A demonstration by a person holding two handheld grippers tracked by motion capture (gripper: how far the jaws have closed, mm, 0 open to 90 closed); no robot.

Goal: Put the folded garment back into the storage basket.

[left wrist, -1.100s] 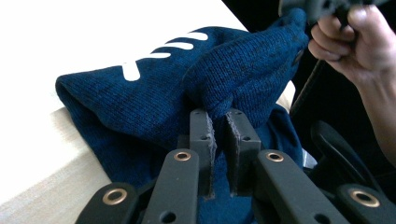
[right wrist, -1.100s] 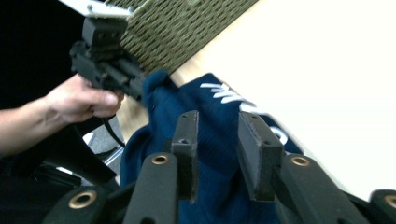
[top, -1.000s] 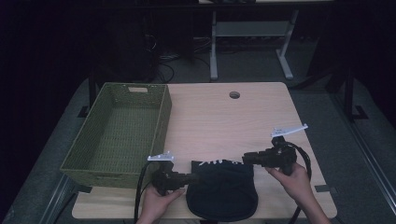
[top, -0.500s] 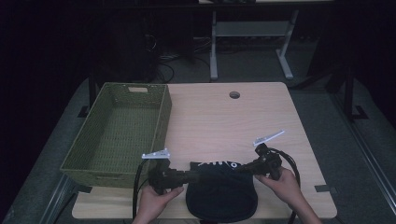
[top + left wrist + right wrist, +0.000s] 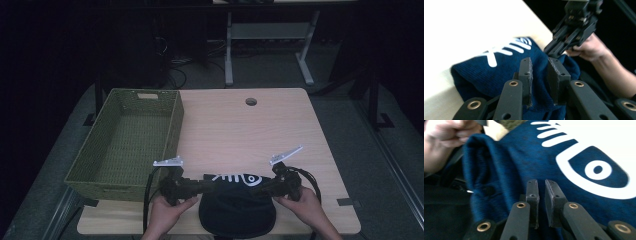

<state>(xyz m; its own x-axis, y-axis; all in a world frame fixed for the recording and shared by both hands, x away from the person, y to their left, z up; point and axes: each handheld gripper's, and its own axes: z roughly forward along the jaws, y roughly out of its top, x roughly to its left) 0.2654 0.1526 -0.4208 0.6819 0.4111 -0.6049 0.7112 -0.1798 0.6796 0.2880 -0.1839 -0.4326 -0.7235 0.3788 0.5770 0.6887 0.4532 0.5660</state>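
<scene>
Both grippers now sit lower and closer in than half a second back, left gripper (image 5: 212,186) at 9 o'clock and right gripper (image 5: 261,189) at 3 o'clock of the dark blue cloth (image 5: 237,212). Cloth lies at table's (image 5: 280,130) near edge, overhanging it; green basket (image 5: 125,140) at 10 o'clock. Left jaws stand apart over fabric; right jaws nearly together, whether pinching cloth I cannot tell.

You are handling a dark navy blue cloth (image 5: 237,212) at the lower centre of the high view, printed in white with a fish-skeleton pattern: ribs and a ringed eye. Your left gripper (image 5: 539,75) and right gripper (image 5: 541,195) are black, with brass-coloured rivets. At the left sits a woven olive-green basket (image 5: 170,137). The table (image 5: 260,135) is pale wood grain.
</scene>
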